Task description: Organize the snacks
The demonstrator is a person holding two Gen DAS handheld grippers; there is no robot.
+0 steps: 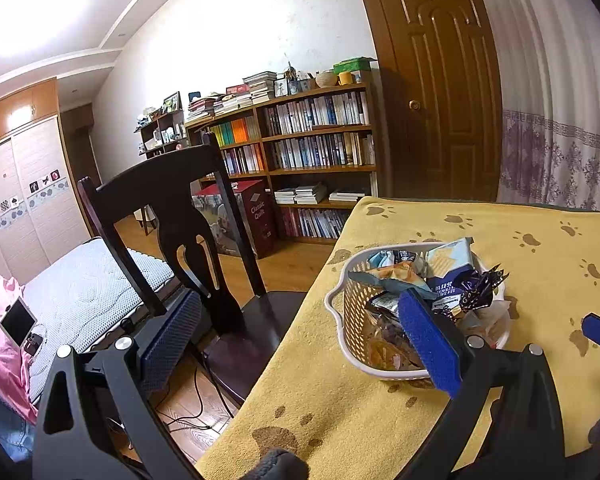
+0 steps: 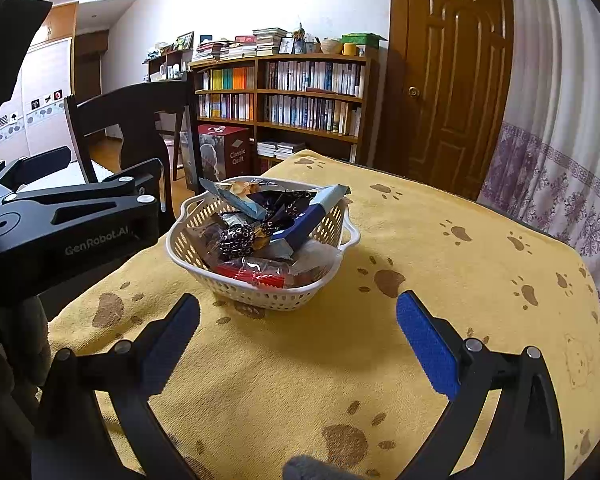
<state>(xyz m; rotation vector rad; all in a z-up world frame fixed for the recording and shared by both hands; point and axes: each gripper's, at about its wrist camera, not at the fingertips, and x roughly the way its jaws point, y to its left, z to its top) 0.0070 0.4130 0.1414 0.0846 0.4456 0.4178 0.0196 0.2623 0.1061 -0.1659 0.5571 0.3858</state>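
A white plastic basket [image 2: 260,296] heaped with snack packets stands on the yellow paw-print cloth [image 2: 440,248]. Among the snacks are dark patterned wrappers [image 2: 236,240], a red packet [image 2: 256,274] and a blue-and-white packet [image 2: 320,204]. My right gripper [image 2: 300,340] is open and empty, low over the cloth just in front of the basket. My left gripper [image 1: 298,340] is open too, at the table's left edge; its right finger overlaps the basket [image 1: 338,312] in that view. Nothing lies between either pair of pads.
A dark wooden chair [image 1: 172,216] stands left of the table. Beyond it are a bed [image 1: 80,292], a bookshelf [image 1: 316,136], a red box [image 1: 256,216] and a wooden door [image 1: 436,80]. A curtain [image 2: 560,184] hangs to the right.
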